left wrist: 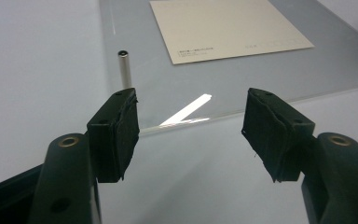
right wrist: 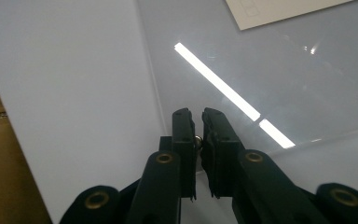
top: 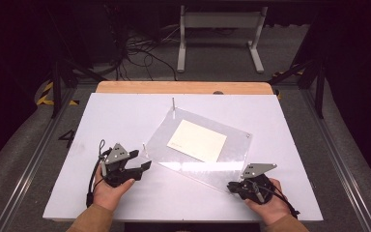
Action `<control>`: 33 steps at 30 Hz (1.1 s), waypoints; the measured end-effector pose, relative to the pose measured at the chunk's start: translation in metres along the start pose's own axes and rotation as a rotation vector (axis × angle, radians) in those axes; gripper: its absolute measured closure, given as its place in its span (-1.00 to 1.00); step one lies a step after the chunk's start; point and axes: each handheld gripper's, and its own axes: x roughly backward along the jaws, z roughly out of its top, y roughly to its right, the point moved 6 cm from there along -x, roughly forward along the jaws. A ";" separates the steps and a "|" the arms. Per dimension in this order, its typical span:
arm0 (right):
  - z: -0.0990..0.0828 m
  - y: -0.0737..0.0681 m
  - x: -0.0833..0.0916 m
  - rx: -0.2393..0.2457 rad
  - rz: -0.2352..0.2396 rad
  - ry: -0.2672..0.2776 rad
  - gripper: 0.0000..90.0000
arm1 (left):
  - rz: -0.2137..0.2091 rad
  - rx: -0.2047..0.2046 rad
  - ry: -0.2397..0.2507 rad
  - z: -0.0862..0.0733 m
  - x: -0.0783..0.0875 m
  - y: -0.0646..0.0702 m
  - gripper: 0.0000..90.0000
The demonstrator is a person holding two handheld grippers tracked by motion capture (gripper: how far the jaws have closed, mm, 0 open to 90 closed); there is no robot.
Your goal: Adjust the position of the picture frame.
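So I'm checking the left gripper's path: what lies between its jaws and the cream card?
Bare clear acrylic sheet and a strip of white table, seen in the left gripper view. The left gripper stands open; the card lies beyond, the metal post off to one side.

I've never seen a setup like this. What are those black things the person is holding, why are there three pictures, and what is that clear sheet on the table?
No robot here: a person holds a hand tool with two black jaws in each hand. One picture looks down from above the white table; the other two come from small cameras riding on each tool, looking along its jaws.

On the table lies a clear plastic sheet with a cream card on or under it, and thin metal posts stand at some of its corners.

The left gripper is open, with nothing between its jaws, aimed at the sheet's edge near one post. The right gripper is shut on a small metal piece at the sheet's near corner.
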 end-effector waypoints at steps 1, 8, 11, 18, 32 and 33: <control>0.001 -0.006 -0.001 0.009 0.006 -0.005 0.84 | 0.001 0.007 -0.001 0.000 -0.001 0.001 -0.20; 0.007 -0.045 -0.013 0.086 0.083 -0.019 0.84 | -0.001 0.004 -0.011 -0.002 -0.002 0.000 -0.20; 0.009 -0.059 -0.017 0.117 0.102 -0.026 0.84 | 0.014 0.010 -0.012 -0.003 -0.002 -0.003 -0.20; 0.011 -0.068 -0.019 0.142 0.127 -0.023 0.81 | 0.082 0.058 -0.029 -0.005 -0.002 -0.015 -0.20; 0.023 -0.035 0.006 0.037 0.104 0.157 0.62 | 0.193 0.155 -0.053 0.000 -0.027 -0.048 0.40; 0.023 -0.033 0.006 0.035 0.103 0.161 0.61 | 0.197 0.153 -0.059 0.001 -0.030 -0.049 0.40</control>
